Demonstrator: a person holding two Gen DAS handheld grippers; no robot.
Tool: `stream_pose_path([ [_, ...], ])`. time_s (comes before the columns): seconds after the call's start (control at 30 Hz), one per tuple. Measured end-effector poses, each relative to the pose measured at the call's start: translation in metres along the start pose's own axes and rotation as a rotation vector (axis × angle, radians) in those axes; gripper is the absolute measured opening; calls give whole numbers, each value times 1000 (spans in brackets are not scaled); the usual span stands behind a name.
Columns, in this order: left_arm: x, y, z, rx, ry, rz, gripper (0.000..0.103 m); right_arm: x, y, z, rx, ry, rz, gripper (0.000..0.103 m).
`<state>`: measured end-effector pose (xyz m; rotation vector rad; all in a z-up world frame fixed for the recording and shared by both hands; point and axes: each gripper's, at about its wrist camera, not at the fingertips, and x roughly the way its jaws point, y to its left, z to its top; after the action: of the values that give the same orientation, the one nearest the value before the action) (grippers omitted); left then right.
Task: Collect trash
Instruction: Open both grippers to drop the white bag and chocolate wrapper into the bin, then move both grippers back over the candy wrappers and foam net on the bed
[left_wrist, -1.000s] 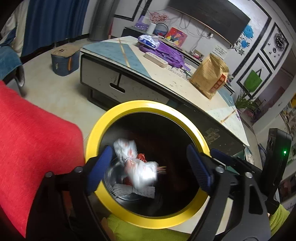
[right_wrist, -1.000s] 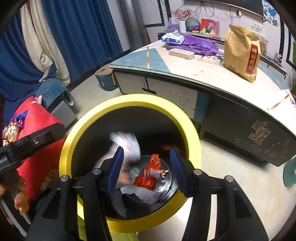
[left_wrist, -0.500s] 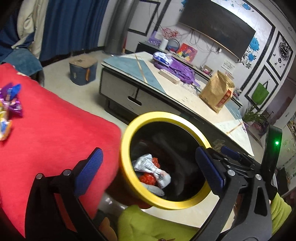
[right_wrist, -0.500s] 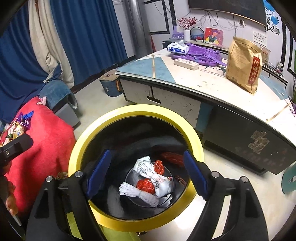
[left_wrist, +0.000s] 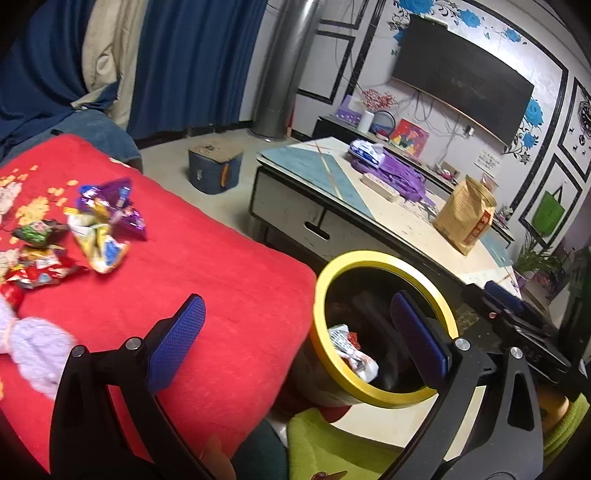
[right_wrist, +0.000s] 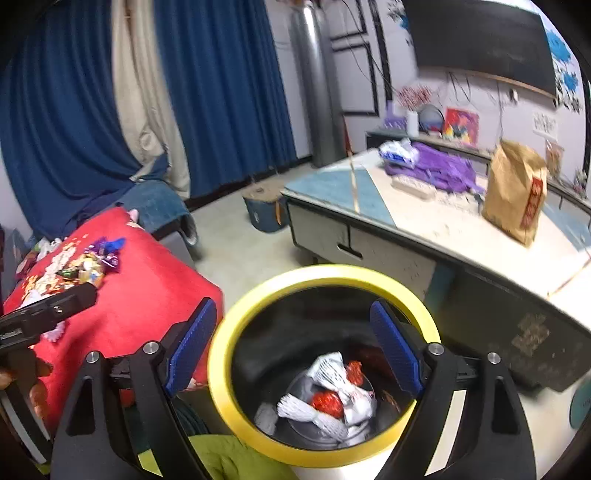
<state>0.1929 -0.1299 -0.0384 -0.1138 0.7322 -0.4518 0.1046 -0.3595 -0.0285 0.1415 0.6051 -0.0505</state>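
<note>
Both the left tongs (left_wrist: 295, 332) and the right tongs (right_wrist: 291, 343), jaws just spread wide and empty, have lifted off the yellow-rimmed bin (right_wrist: 236, 402) where dropped wrappers (right_wrist: 332, 395) now lie, so the litter (left_wrist: 99, 225) on the red blanket (left_wrist: 221, 280) likely comes next.

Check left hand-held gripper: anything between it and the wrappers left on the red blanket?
Nothing visible. The left hand-held gripper is open and empty; only bare red blanket lies between it and the wrappers. A pale knitted piece sits off to the side.
</note>
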Motion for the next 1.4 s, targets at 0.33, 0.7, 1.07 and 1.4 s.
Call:
stream_pose_path([
  [0.33,-31,13,0,1,-65,84,92,-22,48,6,-75,-65,89,88],
  [0.7,-69,41,4,-30,-146,160,92,-32,100,7,-126,-62,187,89],
  [1.07,-92,76,5,-98,-189,239,92,-28,140,11,-159,-32,269,89],
  [1.4,-108,106,3,-149,-208,294,92,-4,179,23,-202,16,336,89],
])
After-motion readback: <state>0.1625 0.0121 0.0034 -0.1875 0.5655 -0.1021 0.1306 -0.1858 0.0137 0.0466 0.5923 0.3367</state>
